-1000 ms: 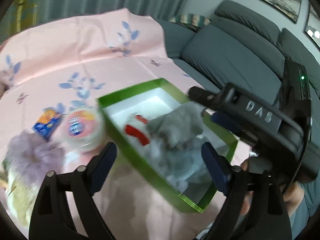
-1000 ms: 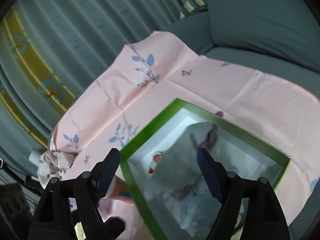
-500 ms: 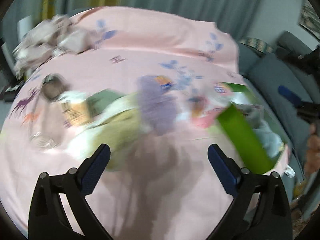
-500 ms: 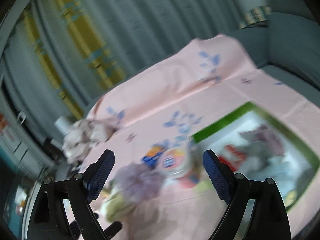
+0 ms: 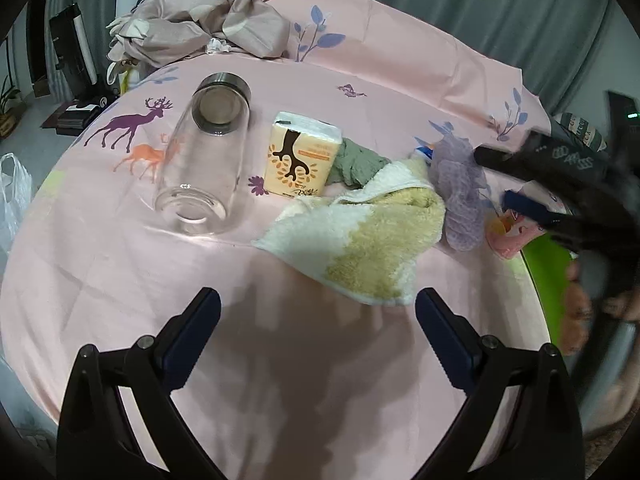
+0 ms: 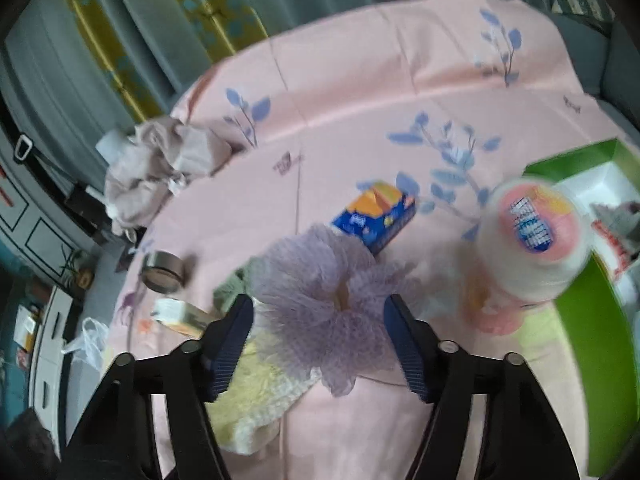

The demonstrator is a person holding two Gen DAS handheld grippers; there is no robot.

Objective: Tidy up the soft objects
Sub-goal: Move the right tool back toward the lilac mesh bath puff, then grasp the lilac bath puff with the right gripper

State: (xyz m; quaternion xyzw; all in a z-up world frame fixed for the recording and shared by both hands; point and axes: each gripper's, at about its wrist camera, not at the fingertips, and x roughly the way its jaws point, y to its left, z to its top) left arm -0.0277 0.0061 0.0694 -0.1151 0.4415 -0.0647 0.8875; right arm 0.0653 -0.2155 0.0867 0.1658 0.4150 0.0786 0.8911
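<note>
A yellow and white towel (image 5: 360, 240) lies crumpled on the pink tablecloth, just ahead of my left gripper (image 5: 318, 316), which is open and holds nothing. A grey-green cloth (image 5: 356, 164) sits behind the towel. To its right is a purple mesh puff (image 5: 460, 196). My right gripper (image 5: 508, 182) hovers at the puff's right side. In the right wrist view the puff (image 6: 332, 280) lies between the closing jaws of my right gripper (image 6: 320, 312), and the pads do not visibly press it. The green box (image 6: 580, 320) at the right holds a grey soft thing (image 6: 624, 212).
A glass jar (image 5: 204, 160) lies on its side at the left, next to a tissue pack (image 5: 298, 160). A pink-lidded tub (image 6: 532, 232) and a blue and orange packet (image 6: 376, 212) stand near the box. Crumpled beige fabric (image 5: 200, 20) is at the far edge.
Both views have swung left from the green box to the loose items. The left gripper now faces the towel. The right jaws have narrowed around the purple puff.
</note>
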